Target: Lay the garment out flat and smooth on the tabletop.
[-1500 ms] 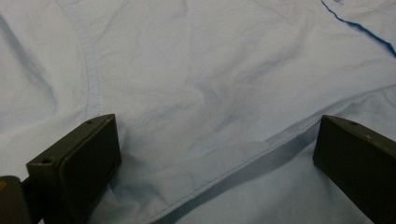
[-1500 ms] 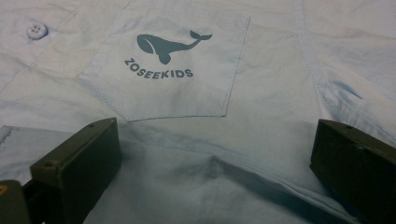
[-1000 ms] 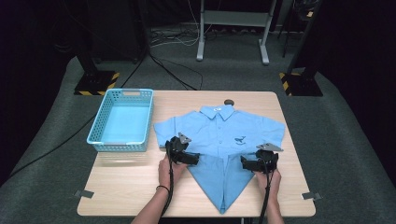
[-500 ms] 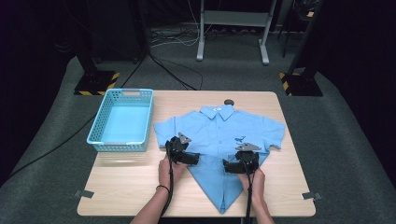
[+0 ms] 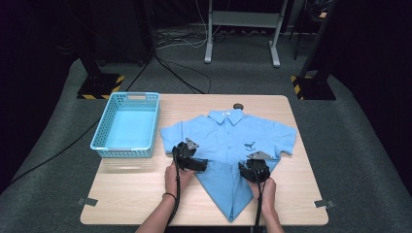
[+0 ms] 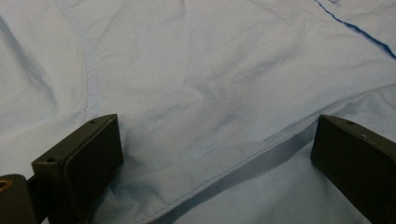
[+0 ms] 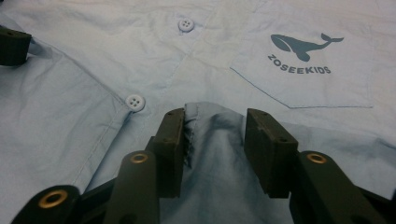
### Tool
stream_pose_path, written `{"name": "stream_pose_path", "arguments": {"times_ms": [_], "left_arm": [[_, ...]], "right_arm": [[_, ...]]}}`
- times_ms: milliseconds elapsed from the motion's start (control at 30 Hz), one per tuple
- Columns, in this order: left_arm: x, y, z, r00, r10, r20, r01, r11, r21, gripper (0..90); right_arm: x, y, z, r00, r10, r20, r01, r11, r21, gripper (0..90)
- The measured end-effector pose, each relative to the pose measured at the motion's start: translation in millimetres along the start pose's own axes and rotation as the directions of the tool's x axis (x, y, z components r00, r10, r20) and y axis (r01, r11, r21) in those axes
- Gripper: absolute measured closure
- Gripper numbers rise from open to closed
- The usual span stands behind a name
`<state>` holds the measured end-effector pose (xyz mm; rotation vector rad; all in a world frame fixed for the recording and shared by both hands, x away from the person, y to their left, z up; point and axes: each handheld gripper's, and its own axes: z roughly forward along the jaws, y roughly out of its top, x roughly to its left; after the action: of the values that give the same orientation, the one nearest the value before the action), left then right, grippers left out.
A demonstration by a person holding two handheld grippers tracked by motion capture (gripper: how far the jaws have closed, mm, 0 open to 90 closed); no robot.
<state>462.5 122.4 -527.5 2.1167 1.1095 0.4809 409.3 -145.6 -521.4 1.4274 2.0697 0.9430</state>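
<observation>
Nearest, at the bottom of the high view: two forearms, left hand and right hand on their tools. Lower centre: folded point of the light blue shirt, tip close to the near edge of the worktop, bare wood to either side of it.

Right hand-held gripper: jaws just closing, a bunched ridge of shirt fabric standing between them in the right gripper view. Left pad against the cloth's ragged edge, right pad with a sliver of gap; not firmly clamped, as far as can be told. Same tool in the high view at lower right centre, on the shirt's folded right edge.

Left hand-held gripper: jaws wide apart, flat over a folded hem, nothing pinched. In the high view at lower centre left, on the shirt's left fold.

Legible in the right gripper view, upper right: dark whale logo over "ZOSEEKIDS" on the chest pocket; two white buttons along the placket. In the high view, merely a small dark mark on the chest. Left gripper view: seams and creases, a dark blue line at the upper right.

Farther: collar toward the worktop's far edge, sleeves spread. Left, a blue basket just beside the left sleeve. Open wood right of the shirt. Beyond: grey carpet, cables, metal stand legs.
</observation>
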Motion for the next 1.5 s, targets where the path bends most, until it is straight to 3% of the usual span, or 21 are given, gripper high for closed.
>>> {"name": "stream_pose_path", "arguments": {"times_ms": [333, 400, 633, 833, 1067, 1500], "left_arm": [[-0.2, -0.1, -0.1, 1.0, 0.002, -0.002, -0.002, 1.0, -0.001, 1.8], [-0.4, -0.1, -0.1, 1.0, 0.003, -0.003, -0.003, 1.0, -0.001, 1.8], [0.0, 0.1, 0.1, 1.0, -0.001, 0.0, 0.001, 1.0, 0.0, 1.9], [-0.4, 0.1, -0.1, 1.0, 0.003, -0.003, -0.003, 1.0, -0.002, 2.0], [0.0, 0.1, 0.0, 1.0, -0.001, 0.0, 0.001, 1.0, -0.001, 2.0], [0.2, 0.0, 0.1, 1.0, -0.002, 0.002, 0.002, 1.0, -0.001, 2.2]], "right_arm": [[-5.5, -2.5, -1.9, 0.9993, 0.036, 0.003, -0.036, 0.9992, -0.017, 72.4], [-10.2, -5.9, -4.1, 0.9966, 0.075, -0.035, -0.076, 0.9966, -0.031, 77.9], [-1.1, -9.8, -9.0, 1.0, 0.002, -0.002, -0.003, 0.9969, -0.078, 82.8], [-0.6, -12.9, -14.7, 1.0, 0.009, 0.001, -0.009, 0.9962, -0.087, 82.8], [2.1, -16.7, -36.8, 0.999, -0.026, 0.038, 0.029, 0.9948, -0.098, 82.3], [-9.1, -41.6, -84.6, 0.9962, 0.03, 0.082, -0.018, 0.9907, -0.135, 81.6]]}}
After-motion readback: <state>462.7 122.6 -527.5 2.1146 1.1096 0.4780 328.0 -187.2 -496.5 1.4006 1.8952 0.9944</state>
